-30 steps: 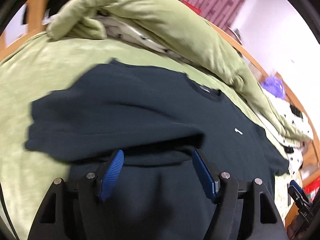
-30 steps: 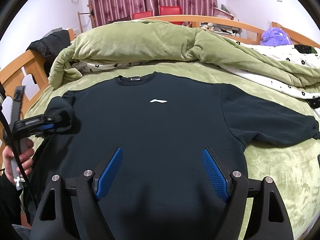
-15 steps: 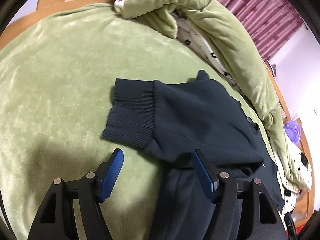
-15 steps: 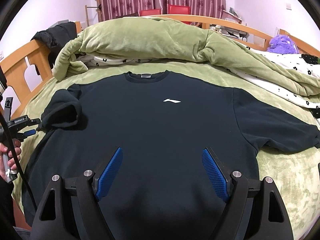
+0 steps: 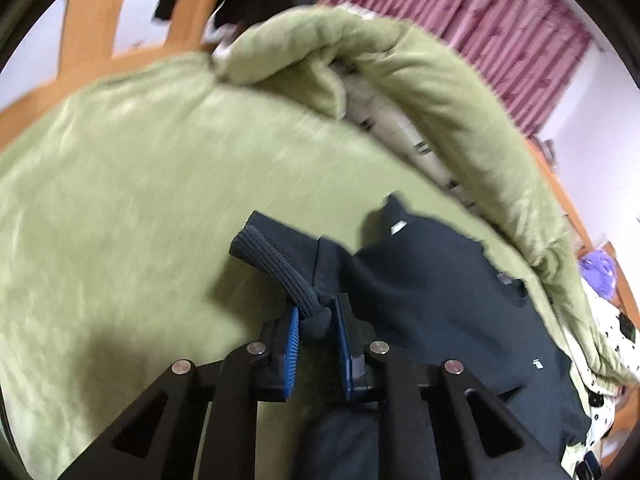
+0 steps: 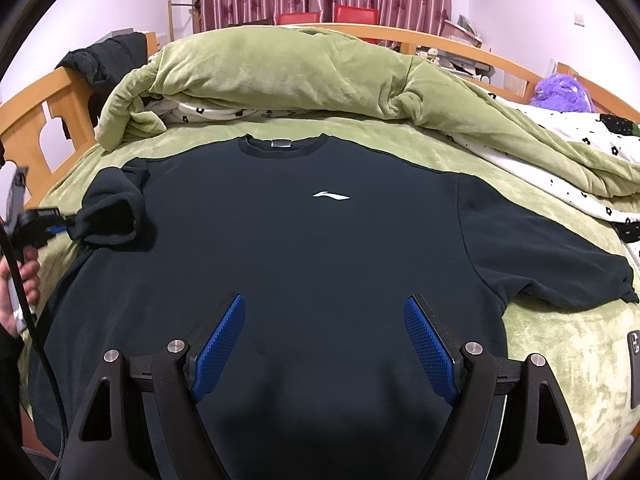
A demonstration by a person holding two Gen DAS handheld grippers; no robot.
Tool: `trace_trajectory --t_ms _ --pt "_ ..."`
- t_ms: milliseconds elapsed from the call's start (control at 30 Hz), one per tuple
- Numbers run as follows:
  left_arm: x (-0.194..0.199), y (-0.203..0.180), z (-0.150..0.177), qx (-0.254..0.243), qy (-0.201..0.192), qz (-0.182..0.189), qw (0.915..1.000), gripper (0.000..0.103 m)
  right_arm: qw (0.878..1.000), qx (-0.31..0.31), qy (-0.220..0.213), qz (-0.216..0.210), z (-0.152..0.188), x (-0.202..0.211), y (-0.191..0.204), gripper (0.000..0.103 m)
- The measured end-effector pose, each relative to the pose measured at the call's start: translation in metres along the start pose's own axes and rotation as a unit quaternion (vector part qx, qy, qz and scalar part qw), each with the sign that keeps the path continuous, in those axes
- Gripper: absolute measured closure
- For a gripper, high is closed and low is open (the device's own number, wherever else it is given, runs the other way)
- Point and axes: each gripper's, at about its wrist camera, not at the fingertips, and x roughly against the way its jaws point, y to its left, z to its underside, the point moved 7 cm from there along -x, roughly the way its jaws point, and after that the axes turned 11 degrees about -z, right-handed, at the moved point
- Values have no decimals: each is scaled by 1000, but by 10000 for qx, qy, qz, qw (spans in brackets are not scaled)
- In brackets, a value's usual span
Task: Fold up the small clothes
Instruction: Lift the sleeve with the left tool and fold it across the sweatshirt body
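Observation:
A dark navy sweatshirt [image 6: 304,240] with a small white chest logo [image 6: 330,196] lies face up on the green bed. Its left sleeve [image 6: 110,216] is bunched at the left edge. My left gripper [image 5: 316,320] is shut on that sleeve by its ribbed cuff [image 5: 272,264]; it also shows at the left of the right wrist view [image 6: 56,226]. The right sleeve [image 6: 536,256] lies spread out to the right. My right gripper [image 6: 322,340] is open and empty above the sweatshirt's lower front.
A rolled green duvet [image 6: 280,76] with a white flowered sheet [image 6: 560,156] lies behind the sweatshirt. A wooden bed frame [image 6: 36,120] runs along the left and back. A purple plush toy [image 6: 564,94] sits far right. A phone [image 6: 634,368] lies at the right edge.
My left gripper has closed on the left sleeve cuff, which lay loose between its open fingers before. The right gripper has stayed open over the sweatshirt and drifted slightly.

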Motion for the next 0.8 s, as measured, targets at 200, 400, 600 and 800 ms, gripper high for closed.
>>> trace_trajectory --t_ms 200,400,600,800 --pt "53 -78 -13 -707 -548 623 9940 88 9998 -136 -49 -126 -2 1 -4 22" --pt "69 -167 7 -1426 -647 1077 9818 88 9999 -35 -136 -68 -8 11 -6 22" --pt "60 -239 51 -2112 -497 1281 9677 88 9998 45 -153 92 -8 18 -18 22" --pt "44 -261 78 -2343 -180 1101 9657 83 9999 -23 -49 117 -3 8 -30 22"
